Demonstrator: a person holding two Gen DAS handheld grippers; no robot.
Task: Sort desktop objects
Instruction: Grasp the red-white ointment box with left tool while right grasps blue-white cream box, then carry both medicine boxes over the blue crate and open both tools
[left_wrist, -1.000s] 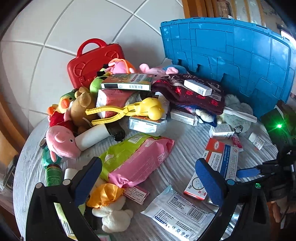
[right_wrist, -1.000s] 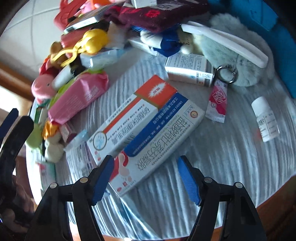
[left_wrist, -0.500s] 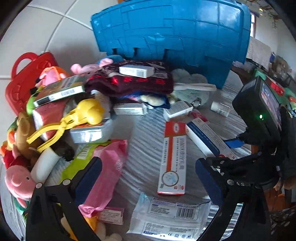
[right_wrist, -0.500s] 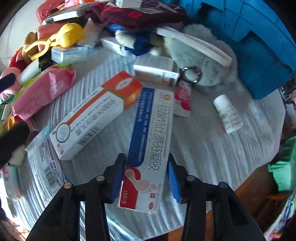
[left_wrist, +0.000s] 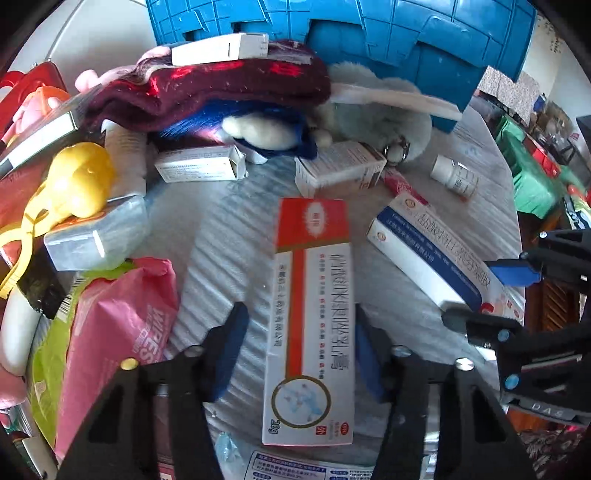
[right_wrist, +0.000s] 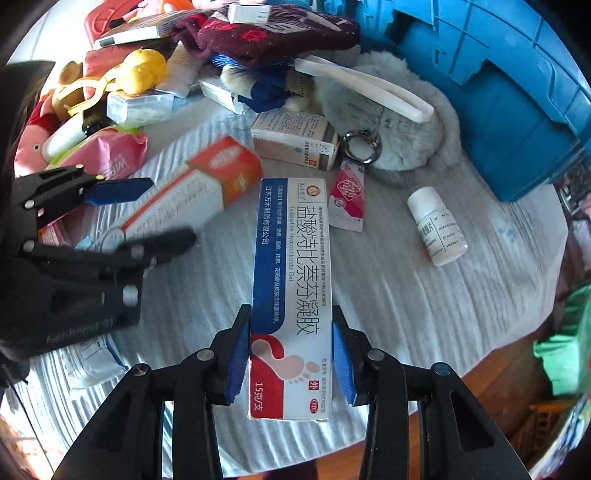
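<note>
- The right gripper (right_wrist: 291, 354) has its fingers clamped on the near end of the blue-and-white box (right_wrist: 291, 291), which lies lengthwise on the counter (right_wrist: 424, 314), just right of the red-and-white box (left_wrist: 312, 314).
- The left gripper (left_wrist: 295, 350) straddles the red-and-white box; its fingers are closing, the right one about touching the box edge, the left one with a gap.
- Risk: each box is gripped near one end, so it may pivot or slip when lifted.
- Risk: the two grippers work close together; lifting at once could knock them together or nudge the white bottle (right_wrist: 437, 225) or the red sachet (right_wrist: 347, 195).
- Against a second ago: the left fingers stood wide above the pile and have dropped onto the red-and-white box; the right fingers were apart and are now shut on their box.
</note>
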